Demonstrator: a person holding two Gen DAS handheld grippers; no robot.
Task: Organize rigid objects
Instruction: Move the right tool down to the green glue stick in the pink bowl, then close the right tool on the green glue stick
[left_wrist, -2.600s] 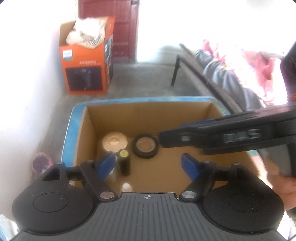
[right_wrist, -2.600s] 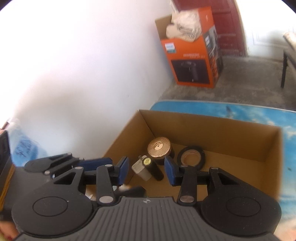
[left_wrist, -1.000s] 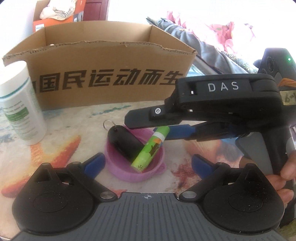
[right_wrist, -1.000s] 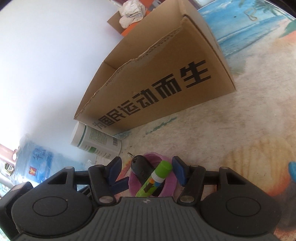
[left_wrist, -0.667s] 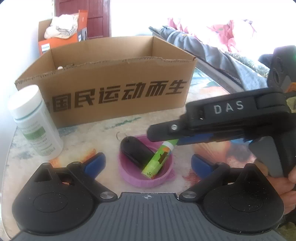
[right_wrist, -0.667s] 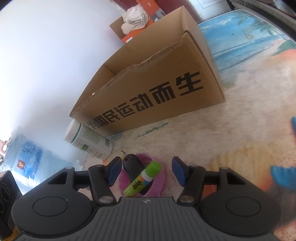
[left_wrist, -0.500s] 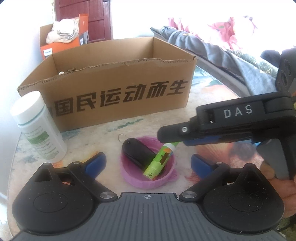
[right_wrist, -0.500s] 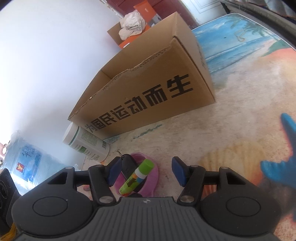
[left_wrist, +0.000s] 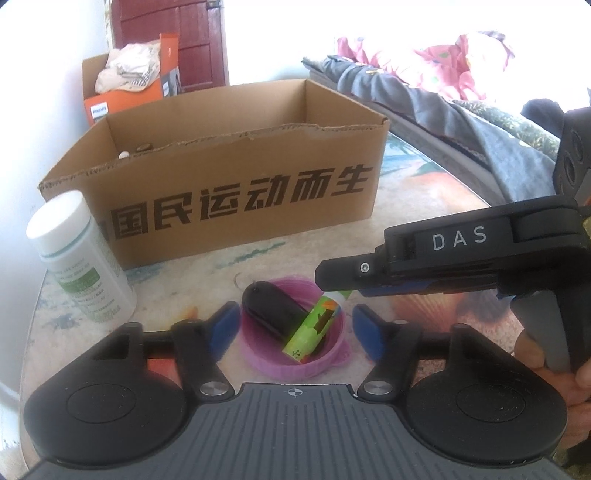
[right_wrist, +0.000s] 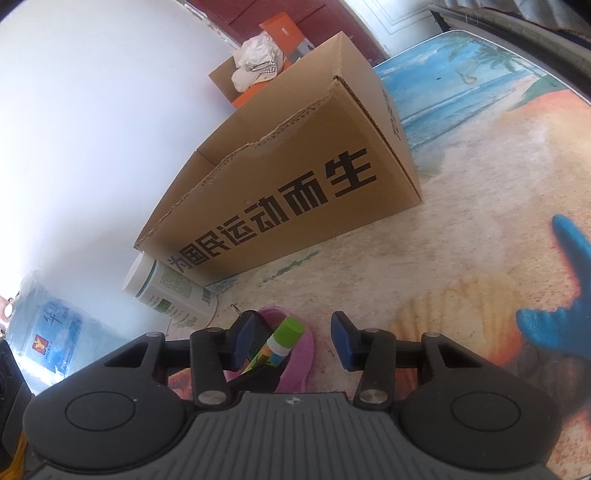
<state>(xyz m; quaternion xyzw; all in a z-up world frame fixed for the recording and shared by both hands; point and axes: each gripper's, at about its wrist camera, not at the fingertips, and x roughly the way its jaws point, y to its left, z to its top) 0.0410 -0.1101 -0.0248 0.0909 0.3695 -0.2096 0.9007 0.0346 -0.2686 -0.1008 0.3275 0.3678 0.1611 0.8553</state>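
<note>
— So where is the green tube (left_wrist: 312, 329)?
— Lying slantwise in the purple dish (left_wrist: 295, 360), its white-capped end up against the rim, next to a black key fob (left_wrist: 273, 310) that shares the dish.
— And the dish?
— On the tabletop (left_wrist: 424, 206), just in front of the cardboard box (left_wrist: 236, 188) with the big dark lettering.
— What are the left tongs (left_wrist: 293, 332) doing?
— Closing, one blue pad on either side of the dish, neither one touching it as far as I can see.
— The right tongs (right_wrist: 290, 341)?
— Closing too, around the capped end of the tube. Whether the pads press on it yet, I cannot tell.
— Anything else nearby?
— A white bottle (left_wrist: 79, 254) with a green label stands near the box's left corner. An orange carton (left_wrist: 129, 92) stuffed with cloth stands behind the box.
</note>
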